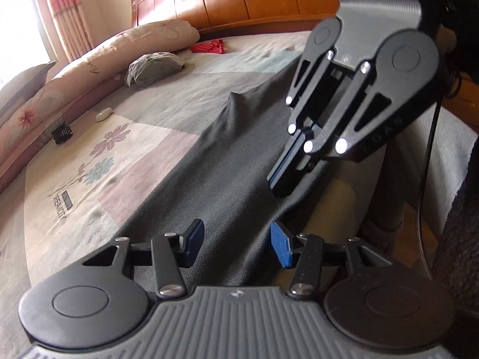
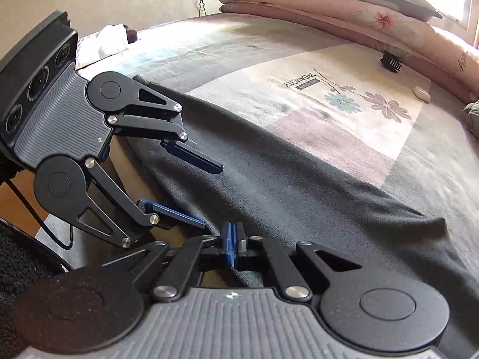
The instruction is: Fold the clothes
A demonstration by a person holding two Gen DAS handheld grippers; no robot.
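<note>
While pinching the near hem of the dark garment [image 2: 299, 185] with closed right gripper [image 2: 233, 240], keeping left gripper [image 1: 236, 246] half-open, empty, ready for grasping beside.

From my left wrist camera, the dark garment [image 1: 227, 179] runs under the right gripper [image 1: 280, 184], so I can't tell whether its closed tips pinch cloth. The small black object [image 1: 62, 133] by the folded quilt [image 1: 98, 59] is too small to identify. The right wrist view cuts off the grey bundle [image 2: 473, 116] at its edge.
</note>
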